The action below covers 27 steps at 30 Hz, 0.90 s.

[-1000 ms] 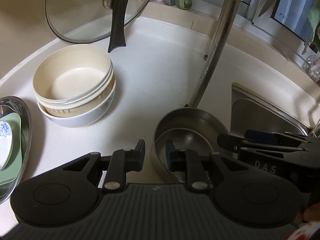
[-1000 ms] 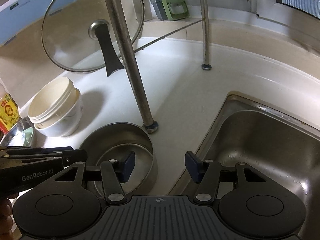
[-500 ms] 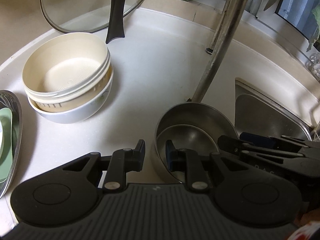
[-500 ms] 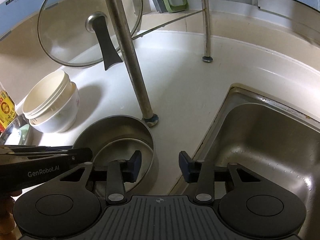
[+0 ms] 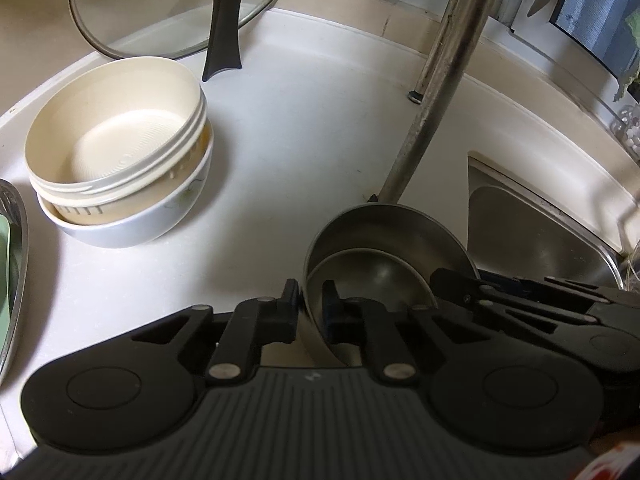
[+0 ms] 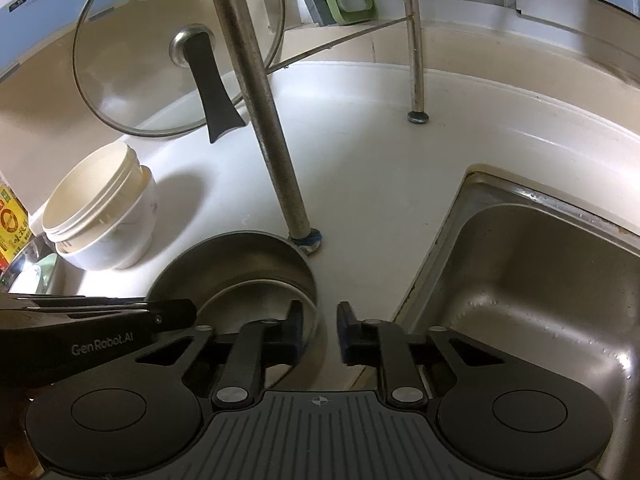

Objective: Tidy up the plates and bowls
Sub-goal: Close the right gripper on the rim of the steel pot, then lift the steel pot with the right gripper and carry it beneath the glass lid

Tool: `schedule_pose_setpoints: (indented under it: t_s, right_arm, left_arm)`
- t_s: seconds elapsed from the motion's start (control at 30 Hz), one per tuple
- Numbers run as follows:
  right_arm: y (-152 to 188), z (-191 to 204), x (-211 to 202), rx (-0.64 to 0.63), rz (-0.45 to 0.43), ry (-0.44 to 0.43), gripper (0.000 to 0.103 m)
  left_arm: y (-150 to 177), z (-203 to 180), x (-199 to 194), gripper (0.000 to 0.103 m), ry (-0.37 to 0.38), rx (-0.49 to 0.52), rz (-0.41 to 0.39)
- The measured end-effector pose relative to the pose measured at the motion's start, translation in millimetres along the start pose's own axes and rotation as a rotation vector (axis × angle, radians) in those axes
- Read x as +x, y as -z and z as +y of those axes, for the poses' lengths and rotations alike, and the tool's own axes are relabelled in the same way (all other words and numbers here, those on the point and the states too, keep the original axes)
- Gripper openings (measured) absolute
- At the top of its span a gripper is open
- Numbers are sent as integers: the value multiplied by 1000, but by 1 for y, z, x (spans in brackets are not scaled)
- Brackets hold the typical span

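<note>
Two nested steel bowls (image 5: 384, 240) (image 6: 244, 264) sit on the white counter by a rack leg. My left gripper (image 5: 310, 312) is shut on the left rim of the steel bowls, one finger outside, one inside. My right gripper (image 6: 318, 330) straddles the right rim; its left finger (image 6: 294, 332) is inside the bowl, its right finger outside with a gap to the wall. A cream tub nested in a white bowl (image 5: 120, 160) (image 6: 104, 216) stands to the left.
A glass pot lid (image 5: 180, 8) (image 6: 176, 60) leans against the back wall. A steel rack leg (image 6: 280, 168) stands just behind the steel bowls. The sink (image 6: 540, 300) lies to the right. A steel tray (image 5: 16, 260) with a green plate lies at far left.
Both grippers have moved in on the steel bowls. The left fingers have closed on the left rim. The right fingers have narrowed around the right rim.
</note>
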State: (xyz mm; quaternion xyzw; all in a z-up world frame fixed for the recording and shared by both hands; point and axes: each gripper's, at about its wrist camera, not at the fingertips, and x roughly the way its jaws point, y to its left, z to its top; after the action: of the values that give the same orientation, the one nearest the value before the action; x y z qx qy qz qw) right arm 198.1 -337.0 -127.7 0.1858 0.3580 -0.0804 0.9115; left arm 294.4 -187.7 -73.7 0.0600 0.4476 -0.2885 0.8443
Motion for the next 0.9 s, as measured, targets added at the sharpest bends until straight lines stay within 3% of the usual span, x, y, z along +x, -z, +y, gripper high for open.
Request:
schedule_pose_setpoints:
  t_s: [0.47,0.9]
  right_arm:
    - [-7,9,-17,-45,-15,7,4]
    - [-19,33,-50,-84,-88,-46,4]
  left_arm:
    - [5,0,-26,7,8,8,-29]
    - [8,9,-77,6,-12,-10,-133]
